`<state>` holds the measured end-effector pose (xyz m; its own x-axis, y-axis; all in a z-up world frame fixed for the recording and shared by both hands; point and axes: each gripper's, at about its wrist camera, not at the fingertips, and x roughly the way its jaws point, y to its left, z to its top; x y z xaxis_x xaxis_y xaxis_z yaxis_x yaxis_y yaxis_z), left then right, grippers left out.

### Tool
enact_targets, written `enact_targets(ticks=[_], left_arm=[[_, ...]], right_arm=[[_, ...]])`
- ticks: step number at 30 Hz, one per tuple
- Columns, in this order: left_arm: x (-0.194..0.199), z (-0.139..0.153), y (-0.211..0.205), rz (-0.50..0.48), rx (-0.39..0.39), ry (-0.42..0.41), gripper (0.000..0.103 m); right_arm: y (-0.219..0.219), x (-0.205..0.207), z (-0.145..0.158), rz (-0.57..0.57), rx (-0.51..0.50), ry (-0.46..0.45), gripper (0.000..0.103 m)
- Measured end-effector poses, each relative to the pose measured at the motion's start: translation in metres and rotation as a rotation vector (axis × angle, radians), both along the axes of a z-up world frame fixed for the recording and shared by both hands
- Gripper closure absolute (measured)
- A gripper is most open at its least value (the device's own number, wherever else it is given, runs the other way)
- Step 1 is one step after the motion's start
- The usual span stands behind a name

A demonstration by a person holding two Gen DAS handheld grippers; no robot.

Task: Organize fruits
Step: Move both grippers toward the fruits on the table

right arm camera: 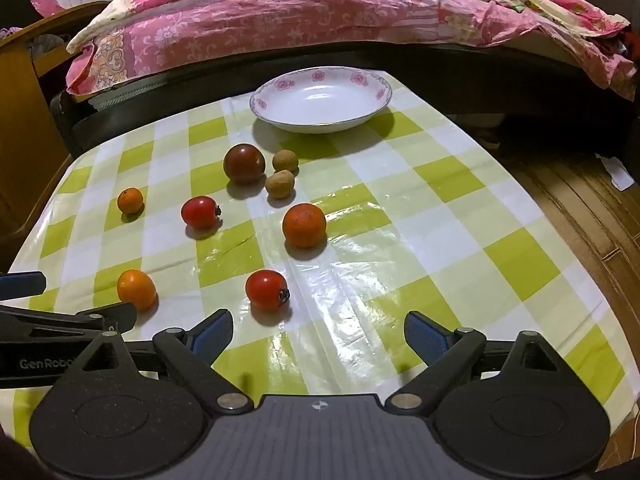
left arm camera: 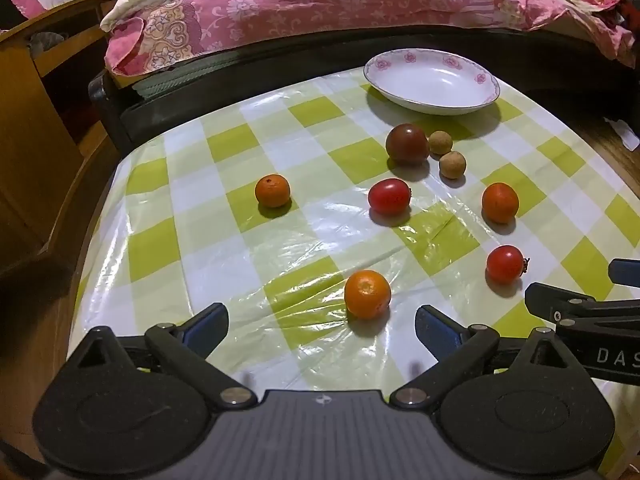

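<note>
Several fruits lie on the green-checked tablecloth. An orange sits just ahead of my open, empty left gripper. A red tomato lies just ahead and left of my open, empty right gripper. Further off are another red tomato, an orange fruit, a small orange, a dark tomato and two brown longans. A white empty plate with pink flowers stands at the far edge; it also shows in the left wrist view.
A bed with a pink floral quilt runs behind the table. Wooden furniture stands at the left. Wooden floor lies to the right of the table. Each gripper shows at the edge of the other's view.
</note>
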<state>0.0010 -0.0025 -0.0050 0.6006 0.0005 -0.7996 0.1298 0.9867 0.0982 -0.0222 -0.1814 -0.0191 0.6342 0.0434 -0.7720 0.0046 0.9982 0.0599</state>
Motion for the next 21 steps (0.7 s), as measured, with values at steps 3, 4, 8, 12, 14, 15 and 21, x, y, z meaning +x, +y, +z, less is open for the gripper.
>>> enact_targets(ticks=[3, 4, 8, 12, 14, 15, 21], left_arm=[[0.0018, -0.0014, 0.0006, 0.000, -0.002, 0.007, 0.000], [0.0021, -0.0019, 0.0008, 0.001, -0.003, 0.008, 0.000], [0.0028, -0.0032, 0.0011, -0.001, -0.002, 0.010, 0.000], [0.0024, -0.0047, -0.0006, -0.007, 0.003, 0.009, 0.000], [0.0021, -0.0054, -0.0023, -0.012, 0.011, 0.005, 0.000], [0.0019, -0.0056, -0.0030, -0.015, 0.016, 0.002, 0.000], [0.0027, -0.0055, -0.0028, -0.025, 0.018, 0.000, 0.000]], right_arm=[[0.0008, 0.0017, -0.0014, 0.007, 0.003, 0.006, 0.018], [0.0010, 0.0021, -0.0018, 0.008, 0.004, 0.007, 0.018], [0.0008, 0.0034, -0.0031, 0.012, 0.005, 0.012, 0.019], [0.0006, 0.0039, -0.0030, 0.012, 0.003, 0.009, 0.019], [0.0005, 0.0041, -0.0028, 0.013, 0.003, 0.007, 0.019], [0.0002, 0.0042, -0.0029, 0.014, 0.003, 0.006, 0.020], [0.0009, 0.0055, -0.0029, 0.026, 0.003, 0.008, 0.022]])
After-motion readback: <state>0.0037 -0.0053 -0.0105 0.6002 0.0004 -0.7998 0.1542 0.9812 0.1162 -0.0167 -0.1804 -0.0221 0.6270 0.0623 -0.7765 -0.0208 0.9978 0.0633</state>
